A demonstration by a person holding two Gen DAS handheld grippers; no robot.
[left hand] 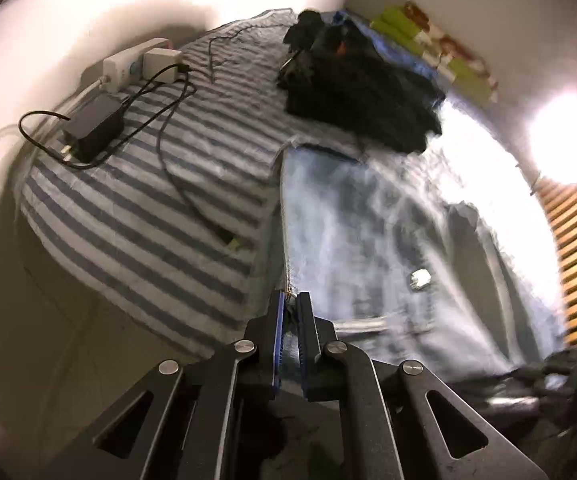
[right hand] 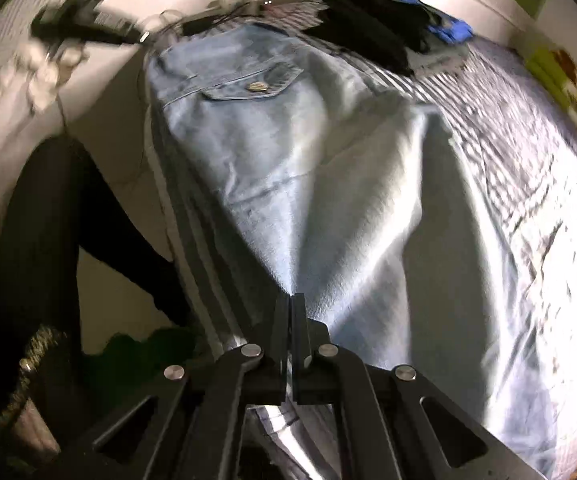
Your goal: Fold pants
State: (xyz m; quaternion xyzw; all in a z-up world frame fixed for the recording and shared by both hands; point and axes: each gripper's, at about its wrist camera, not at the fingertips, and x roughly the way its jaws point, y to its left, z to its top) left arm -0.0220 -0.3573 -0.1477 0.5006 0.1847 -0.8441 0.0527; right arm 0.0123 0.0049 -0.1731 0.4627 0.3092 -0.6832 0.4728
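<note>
Gripping the jeans at two places, you are holding both claws closed on the light blue denim. Your left gripper is pinching a seamed edge of the jeans, with a sliver of cloth showing between its blue-lined fingers. Your right gripper is clamping a fold of denim, its jaws pressed nearly together and the cloth fanning away from the tips. The jeans are lying spread across the striped bedsheet, near the edge of the bed, with a buttoned pocket flap facing up. A pile of dark clothes is sitting farther back on the sheet, just beyond the jeans. A black charger and a white power strip are lying by the wall, their cables trailing over the stripes.
</note>
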